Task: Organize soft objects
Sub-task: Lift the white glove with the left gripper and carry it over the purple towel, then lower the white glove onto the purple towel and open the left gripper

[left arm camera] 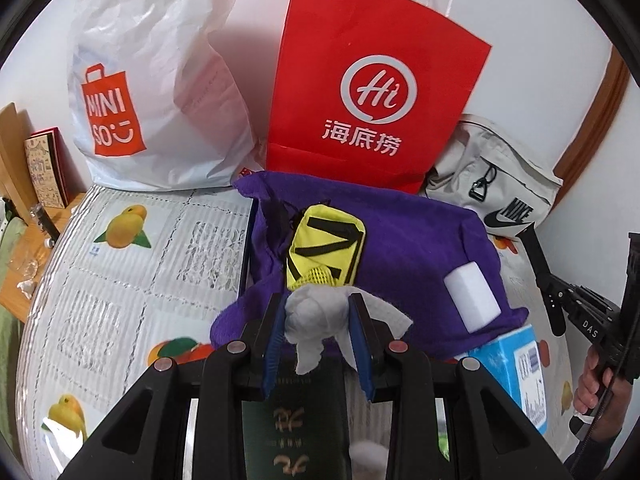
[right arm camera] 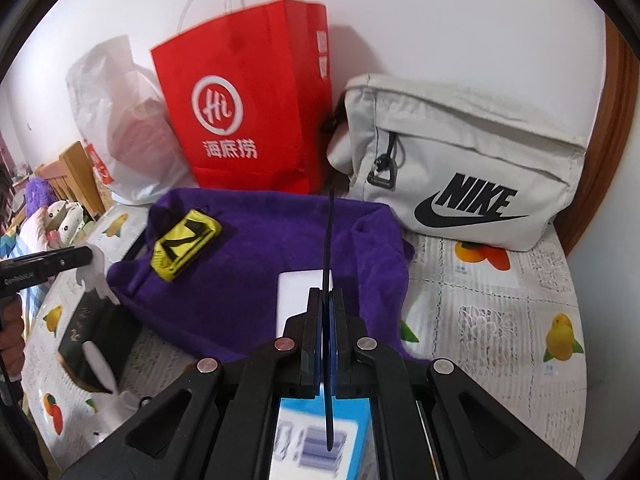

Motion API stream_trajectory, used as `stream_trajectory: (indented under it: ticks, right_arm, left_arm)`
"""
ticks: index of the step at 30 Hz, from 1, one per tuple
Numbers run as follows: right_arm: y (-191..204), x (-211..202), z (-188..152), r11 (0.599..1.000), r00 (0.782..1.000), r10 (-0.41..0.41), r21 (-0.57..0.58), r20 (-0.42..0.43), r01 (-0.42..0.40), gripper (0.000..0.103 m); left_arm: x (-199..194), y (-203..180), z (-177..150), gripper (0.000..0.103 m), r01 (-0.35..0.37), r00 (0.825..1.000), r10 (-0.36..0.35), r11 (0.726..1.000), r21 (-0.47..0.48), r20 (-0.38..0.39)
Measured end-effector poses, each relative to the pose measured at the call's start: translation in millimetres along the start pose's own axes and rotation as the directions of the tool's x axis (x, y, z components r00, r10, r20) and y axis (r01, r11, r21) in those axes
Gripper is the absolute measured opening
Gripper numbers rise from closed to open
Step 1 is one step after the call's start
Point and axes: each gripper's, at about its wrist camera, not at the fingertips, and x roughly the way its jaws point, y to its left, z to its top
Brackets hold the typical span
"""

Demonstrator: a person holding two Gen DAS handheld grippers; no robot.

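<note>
My left gripper (left arm camera: 318,312) is shut on a small white plush toy (left arm camera: 314,318), held just above the near edge of a purple cloth (left arm camera: 400,236). On the cloth lie a yellow mesh pouch (left arm camera: 326,254) with black straps and a white foam block (left arm camera: 472,298). My right gripper (right arm camera: 328,300) is shut, with nothing but a thin dark strip showing between its pads, over the foam block (right arm camera: 296,296) and purple cloth (right arm camera: 248,272). The pouch also shows in the right wrist view (right arm camera: 184,244). The right gripper also shows in the left wrist view (left arm camera: 556,292).
A red paper bag (left arm camera: 372,84), a white Miniso plastic bag (left arm camera: 152,80) and a grey Nike bag (right arm camera: 464,164) stand against the wall. A blue box (left arm camera: 516,372) and a dark green book (left arm camera: 292,408) lie near the grippers on the fruit-print tablecloth (left arm camera: 120,264).
</note>
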Motion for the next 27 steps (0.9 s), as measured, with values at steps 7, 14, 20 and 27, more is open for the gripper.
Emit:
stream_trajectory:
  ticks: [7,14,20,27]
  right_arm:
    - [-12,34,6,1.0,0.999,0.007,0.001,-0.054,-0.007,0.003]
    - [-19,63,11,0.999,0.992,0.046,0.028,-0.118,-0.043,0.003]
    - [-26,82,4,0.997,0.981,0.065,0.055,-0.182,-0.056,0.003]
    - [-28,92,1,0.996,0.974,0.065,0.067,-0.217,-0.051,0.003]
  left_arm:
    - [31,3,11,0.03,-0.008,0.999,0.007,1.0,-0.007,-0.034]
    - [53,5,15,0.03,-0.021,0.998,0.021,1.0,-0.001,-0.066]
    - [67,10,16,0.03,-0.026,0.995,0.026,1.0,-0.008,-0.092]
    - [81,11,14,0.031,-0.033,0.991,0.033,0.999,-0.004,-0.13]
